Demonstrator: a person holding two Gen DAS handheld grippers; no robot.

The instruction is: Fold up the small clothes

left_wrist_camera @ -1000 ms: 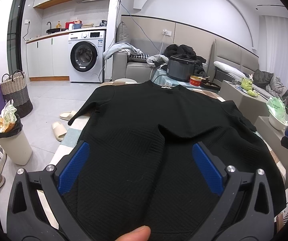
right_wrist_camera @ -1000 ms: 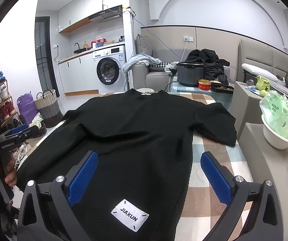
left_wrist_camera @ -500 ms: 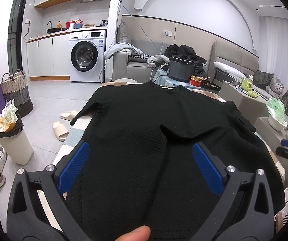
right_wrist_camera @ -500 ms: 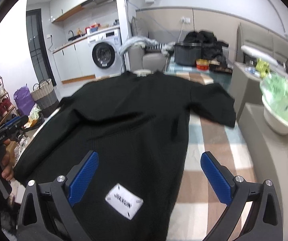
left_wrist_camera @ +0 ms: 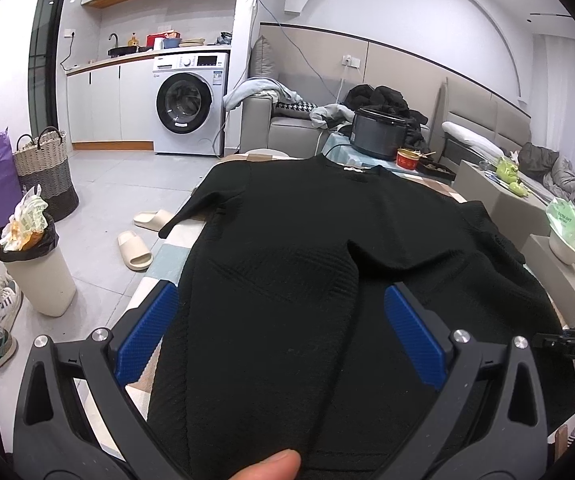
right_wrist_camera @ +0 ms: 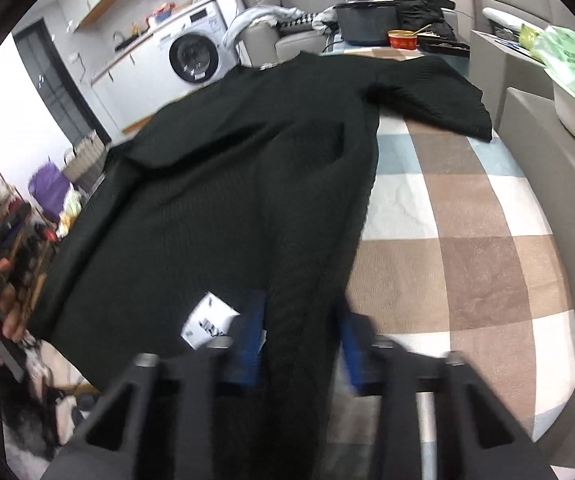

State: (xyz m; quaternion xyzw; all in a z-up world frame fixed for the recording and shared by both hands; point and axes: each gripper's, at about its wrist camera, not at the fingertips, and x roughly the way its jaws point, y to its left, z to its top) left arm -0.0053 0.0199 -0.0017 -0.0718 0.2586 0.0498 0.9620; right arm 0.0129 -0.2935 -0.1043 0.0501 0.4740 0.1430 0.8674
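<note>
A black top (left_wrist_camera: 307, 240) lay spread on the checked cloth (right_wrist_camera: 467, 216), collar at 12 o'clock. The left gripper (left_wrist_camera: 279, 336) stood spread wide over the hem, its pads clear of the fabric. The right gripper (right_wrist_camera: 301, 340) had just been closing and pinched a bunched ridge of hem, a white label (right_wrist_camera: 207, 320) at its 9 o'clock.

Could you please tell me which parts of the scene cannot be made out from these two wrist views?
- Right wrist view: the white label on the black top is motion-blurred, unreadable, partly behind the right gripper.
- Left wrist view: the top's near hem is cut off by the lower edge and a fingertip.
- Left gripper: open over the cloth; contact unclear.
</note>
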